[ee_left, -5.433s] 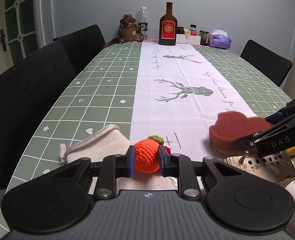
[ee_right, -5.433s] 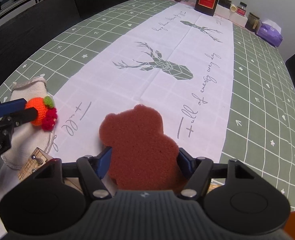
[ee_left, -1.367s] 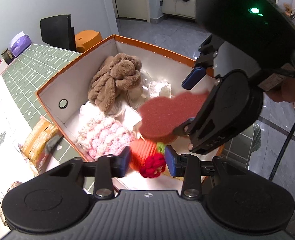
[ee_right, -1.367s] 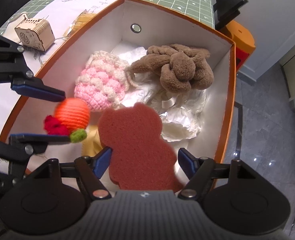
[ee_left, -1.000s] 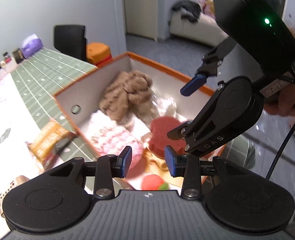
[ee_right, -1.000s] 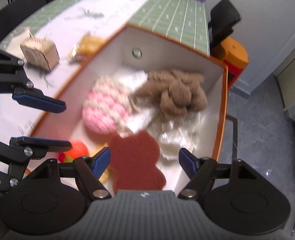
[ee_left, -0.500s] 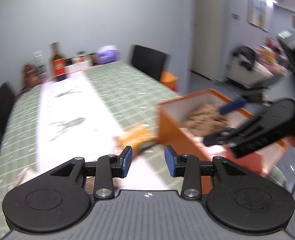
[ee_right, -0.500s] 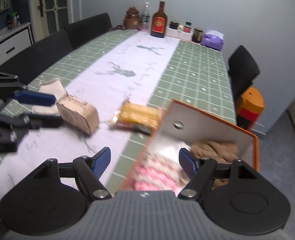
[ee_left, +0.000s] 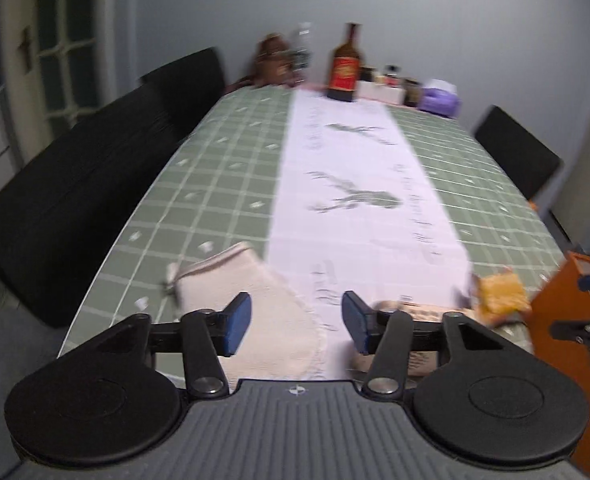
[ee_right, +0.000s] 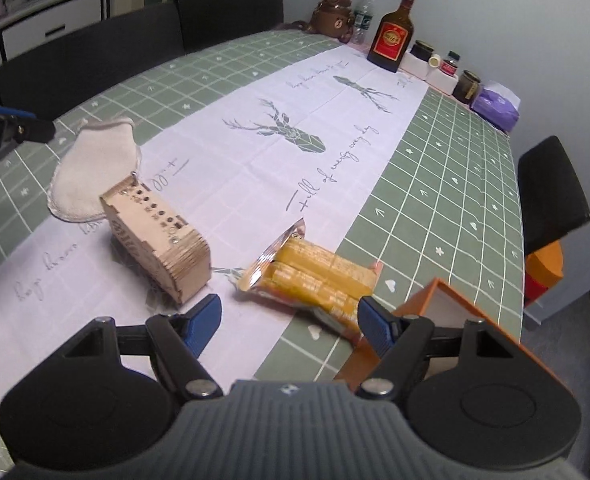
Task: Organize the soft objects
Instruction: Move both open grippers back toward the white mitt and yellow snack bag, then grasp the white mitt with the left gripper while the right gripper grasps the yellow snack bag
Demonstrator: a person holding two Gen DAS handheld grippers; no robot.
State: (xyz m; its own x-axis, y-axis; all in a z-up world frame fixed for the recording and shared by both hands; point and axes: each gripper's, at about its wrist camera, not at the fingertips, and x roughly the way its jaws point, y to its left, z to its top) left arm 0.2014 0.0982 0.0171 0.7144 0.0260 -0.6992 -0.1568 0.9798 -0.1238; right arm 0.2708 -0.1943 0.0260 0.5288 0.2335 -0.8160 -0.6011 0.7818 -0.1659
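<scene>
My left gripper [ee_left: 297, 316] hovers over a cream cloth [ee_left: 255, 312] at the table's near left; its jaws are opening and nothing is between them. My right gripper [ee_right: 289, 322] is open and empty above the tablecloth, just before a yellow snack pack [ee_right: 319, 276]. The cloth [ee_right: 95, 168] lies flat behind a small wooden box [ee_right: 155, 236]. An orange storage box [ee_right: 447, 300] shows only its corner at the lower right; its contents are hidden. The view is blurred, but the orange box [ee_left: 563, 320] also shows at its right edge.
A green checked table [ee_right: 435, 160] with a white deer runner stretches ahead. A liquor bottle [ee_right: 391, 40], jars, a water bottle and a purple tissue pack stand at the far end. Black chairs [ee_right: 95, 60] line the left side, and one stands at the right.
Both grippers have swung away from the orange box to the table. The orange crochet toy and the red sponge were let go inside the box. The left jaws have widened.
</scene>
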